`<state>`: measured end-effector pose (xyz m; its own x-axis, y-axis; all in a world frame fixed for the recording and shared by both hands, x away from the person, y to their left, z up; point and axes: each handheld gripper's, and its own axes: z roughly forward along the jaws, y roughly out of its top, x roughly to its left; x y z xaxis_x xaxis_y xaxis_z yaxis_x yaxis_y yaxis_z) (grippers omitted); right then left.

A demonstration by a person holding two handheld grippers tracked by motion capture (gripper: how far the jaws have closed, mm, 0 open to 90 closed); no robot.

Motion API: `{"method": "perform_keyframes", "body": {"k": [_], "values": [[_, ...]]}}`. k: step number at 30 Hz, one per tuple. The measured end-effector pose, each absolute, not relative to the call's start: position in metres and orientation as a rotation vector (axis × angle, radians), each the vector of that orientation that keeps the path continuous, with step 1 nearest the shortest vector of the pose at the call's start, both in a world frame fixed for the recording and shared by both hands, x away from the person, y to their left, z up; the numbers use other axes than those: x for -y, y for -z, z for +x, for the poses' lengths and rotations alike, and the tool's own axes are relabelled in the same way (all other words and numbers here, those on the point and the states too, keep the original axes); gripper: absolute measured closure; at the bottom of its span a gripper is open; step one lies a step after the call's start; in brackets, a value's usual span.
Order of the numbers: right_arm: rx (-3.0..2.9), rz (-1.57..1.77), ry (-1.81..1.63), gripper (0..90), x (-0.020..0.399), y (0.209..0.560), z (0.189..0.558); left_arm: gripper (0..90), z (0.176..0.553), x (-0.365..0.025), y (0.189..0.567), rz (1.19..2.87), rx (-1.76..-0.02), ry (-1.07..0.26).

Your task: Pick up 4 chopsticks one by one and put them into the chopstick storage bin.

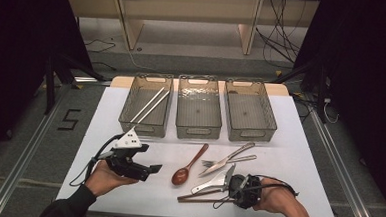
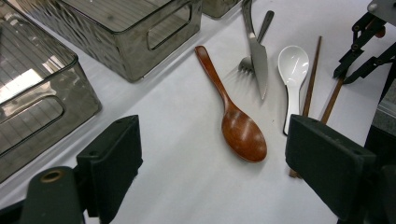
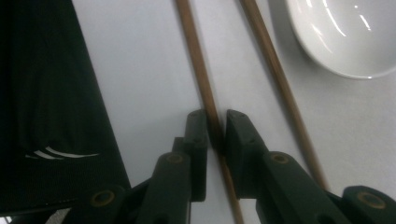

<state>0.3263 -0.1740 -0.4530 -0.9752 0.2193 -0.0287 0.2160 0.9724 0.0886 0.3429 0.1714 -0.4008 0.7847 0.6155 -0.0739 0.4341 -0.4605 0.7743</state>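
Right gripper [image 3: 217, 133]: jaws pressed in on one brown chopstick [image 3: 201, 74]; the stick runs between the pads. In the high view it sits low at the near right of the desk [image 1: 289, 143], and the hand [image 1: 276, 200] and cable cover most of it.
Pinched chopstick: lies flat on the desk; its near end is hidden under the gripper's linkage in the right gripper view, and its far end is cut off by the top edge.
Second chopstick [image 3: 280, 93]: just beside the first, apart from the pads, both ends cut off.
White spoon [image 2: 293, 74]: in the right gripper view its bowl shows at the upper right corner, rim cropped; in the left gripper view the handle tip runs behind the left gripper's pad.
Dark cloth [image 3: 46, 102]: fills the left of the right gripper view; hard to tell what it belongs to.
Left gripper [image 2: 233, 163]: jaws spread wide, nothing between them, held above the desk.
Wooden spoon [image 2: 233, 112]: whole, lying free mid-desk.
Fork [image 2: 254, 44]: tines partly under the knife [image 2: 257, 56].
Bins [image 1: 199, 106]: three grey ones in a row at the far side; the left bin holds two pale sticks [image 1: 151, 104]. The far ends of the bins are cropped in the left gripper view.
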Motion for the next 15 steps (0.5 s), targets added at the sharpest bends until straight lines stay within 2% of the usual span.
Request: {"method": "perform_keyframes", "body": {"k": [6,15], "values": [[-3.091,0.259,-0.123,84.8,0.1732,0.4531,0.3226,18.2,0.3430,-0.1705,0.4020,2.132,-0.775,-0.275],[-3.090,0.167,-0.134,86.1,0.1734,0.4528,0.3200,18.3,0.3430,-0.1692,0.4032,2.143,-0.770,-0.269]]}}
